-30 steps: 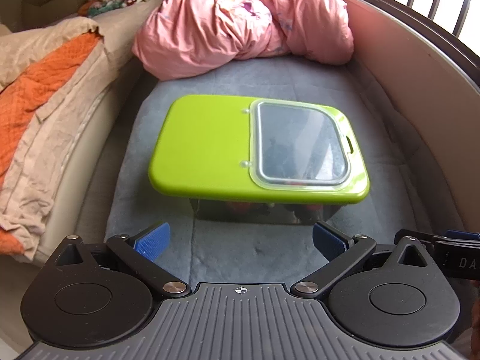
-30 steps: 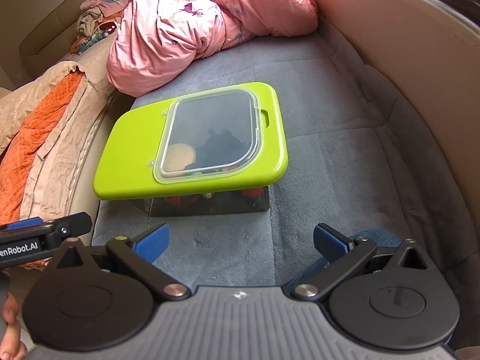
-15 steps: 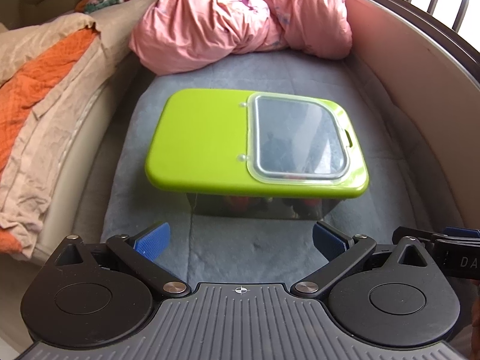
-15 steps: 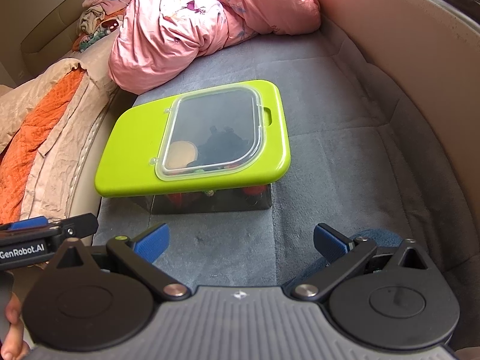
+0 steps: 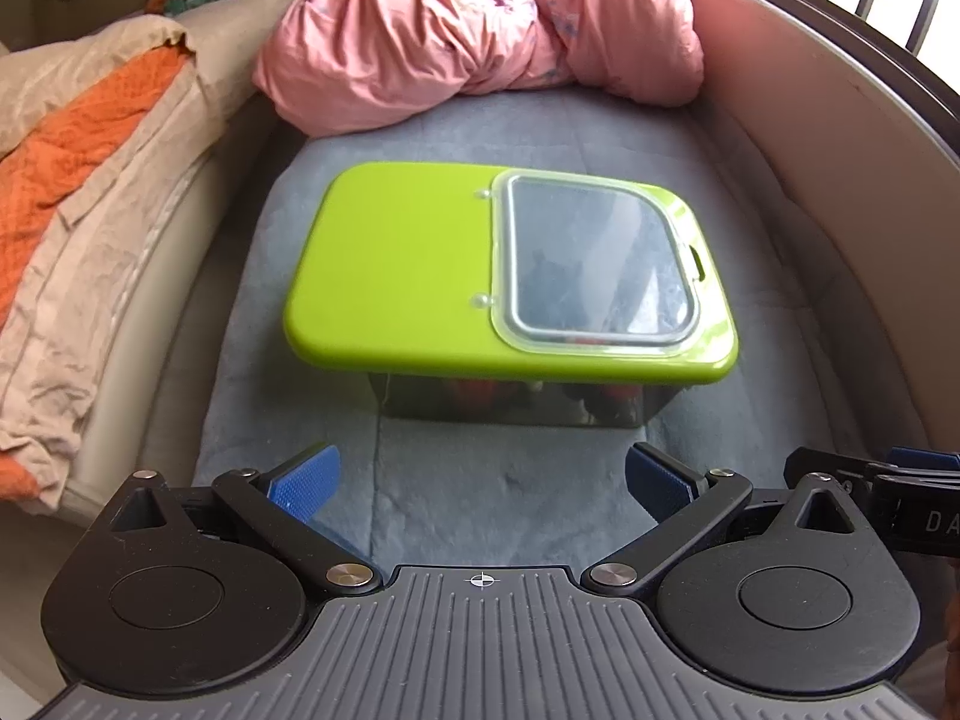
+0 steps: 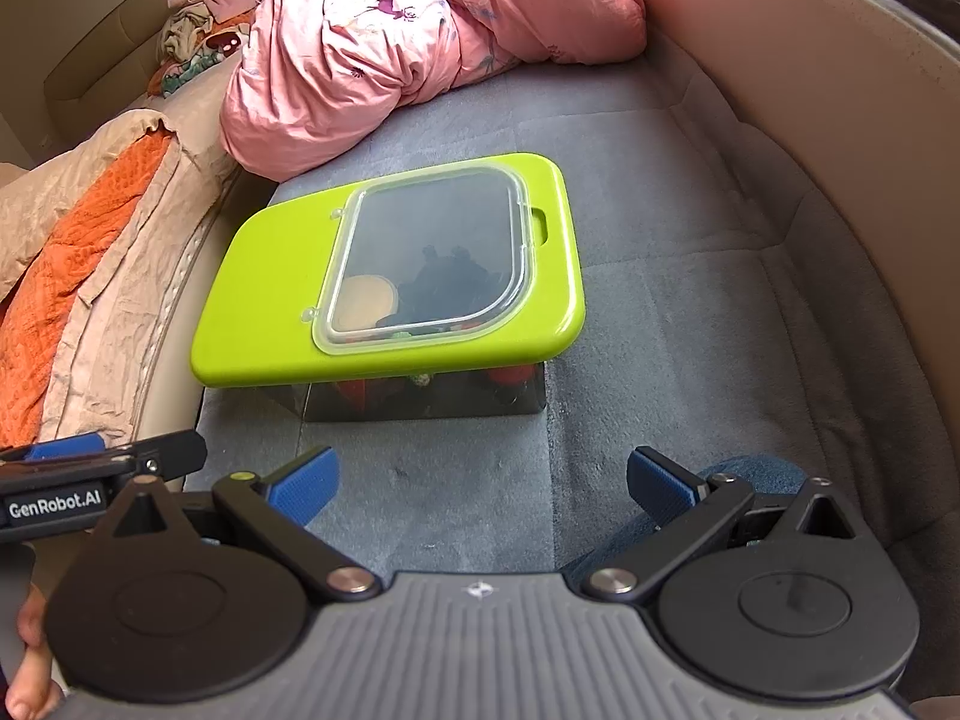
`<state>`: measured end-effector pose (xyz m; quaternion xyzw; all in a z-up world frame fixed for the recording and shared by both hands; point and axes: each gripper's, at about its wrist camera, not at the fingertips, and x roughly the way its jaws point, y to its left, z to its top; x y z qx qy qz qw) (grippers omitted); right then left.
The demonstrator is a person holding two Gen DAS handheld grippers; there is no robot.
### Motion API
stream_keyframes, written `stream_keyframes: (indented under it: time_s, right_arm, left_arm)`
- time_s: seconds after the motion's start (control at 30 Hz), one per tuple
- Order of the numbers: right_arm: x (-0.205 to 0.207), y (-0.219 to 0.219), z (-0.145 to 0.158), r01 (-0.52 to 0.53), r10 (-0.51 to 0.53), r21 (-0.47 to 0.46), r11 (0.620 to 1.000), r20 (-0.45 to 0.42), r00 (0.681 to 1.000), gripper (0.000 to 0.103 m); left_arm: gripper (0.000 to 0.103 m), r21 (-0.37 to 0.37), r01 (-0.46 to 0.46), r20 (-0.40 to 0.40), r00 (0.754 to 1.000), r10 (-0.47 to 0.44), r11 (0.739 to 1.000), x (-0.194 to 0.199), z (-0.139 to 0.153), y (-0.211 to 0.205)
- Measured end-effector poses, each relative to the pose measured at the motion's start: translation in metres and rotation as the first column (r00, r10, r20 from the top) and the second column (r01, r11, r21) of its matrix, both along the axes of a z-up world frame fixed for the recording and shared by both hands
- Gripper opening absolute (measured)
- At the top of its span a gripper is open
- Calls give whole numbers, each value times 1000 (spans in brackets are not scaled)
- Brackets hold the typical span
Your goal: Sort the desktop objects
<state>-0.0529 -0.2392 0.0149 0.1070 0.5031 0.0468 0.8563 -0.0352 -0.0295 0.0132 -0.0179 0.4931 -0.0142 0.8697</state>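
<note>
holding mixed items, closed green-lidded box (image 6: 384,324) on grey mat (image 6: 690,324).

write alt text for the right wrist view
A storage box with a lime green lid and shut clear hatch sits on a grey mat, ahead of the open, empty right claw. Pink bedding lies behind.

One storage box (image 5: 420,384) – one green lid (image 5: 396,264), one clear hatch (image 5: 600,264) – one pink quilt (image 5: 480,24), two grippers.

Glossy green plastic lid (image 5: 396,264), clear plastic window (image 5: 594,264), matt fuzzy gray mat (image 5: 480,480), crumpled pink cloth (image 5: 468,30)
</note>
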Motion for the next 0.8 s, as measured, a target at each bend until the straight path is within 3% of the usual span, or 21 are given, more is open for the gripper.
stream_keyframes:
  time_s: [0.33, 0.57, 0.8]
  right_arm:
    - [0, 0, -1, -4, 4, -1, 1000, -5, 1000, 103]
    - [0, 1, -1, -7, 7, -1, 1000, -8, 1000, 103]
    - [0, 1, -1, -12, 12, -3, 1000, -11, 1000, 103]
  left_arm:
    - [103, -13, 7, -11, 1000, -7, 1000, 0, -2, 1]
    - [103, -70, 24, 19, 1000, -23, 997, 0, 2, 4]
    - [103, 9, -7, 10, 1000, 7, 1000, 2, -2, 3]
